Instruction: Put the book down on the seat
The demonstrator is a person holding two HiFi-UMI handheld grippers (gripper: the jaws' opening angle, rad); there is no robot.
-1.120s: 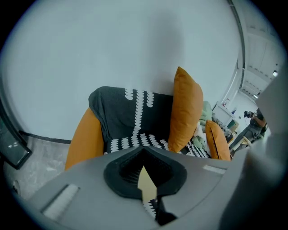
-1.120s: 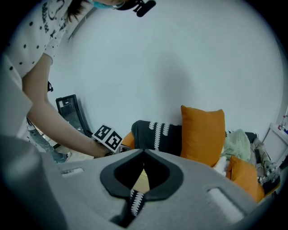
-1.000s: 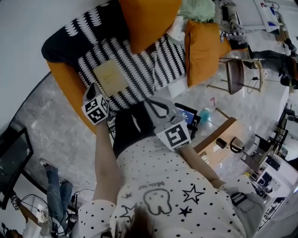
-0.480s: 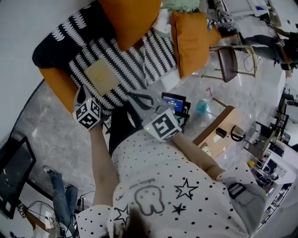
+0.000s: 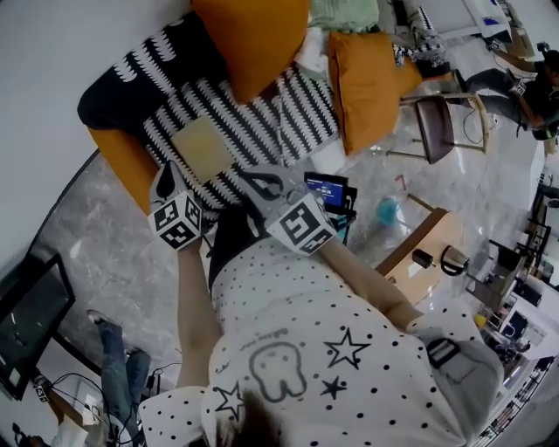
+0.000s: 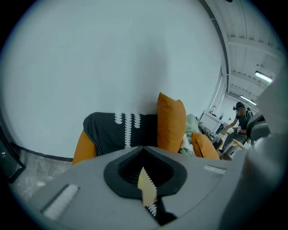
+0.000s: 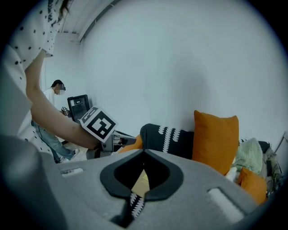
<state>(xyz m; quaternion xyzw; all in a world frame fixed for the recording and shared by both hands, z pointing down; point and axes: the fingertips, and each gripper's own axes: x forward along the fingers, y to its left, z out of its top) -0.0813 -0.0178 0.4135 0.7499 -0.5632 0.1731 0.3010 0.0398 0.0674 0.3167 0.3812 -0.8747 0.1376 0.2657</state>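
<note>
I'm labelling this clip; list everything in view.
book: one, pale yellow, flat on the throw
throw: one, black-and-white, over the sofa seat
sofa: one, orange, by the wall
cushions: two, orange, on the sofa
cloth: one, pale green, between the cushions
chair: one, dark, right of the sofa
device: one, black, lit screen, on the floor by the sofa
monitor: one, black, lower left of the head view
shirt: one, white, dotted, bottom of the head view
left gripper: one, grey, shut, empty, near the book
right gripper: one, grey, shut, empty, at the throw's edge
</note>
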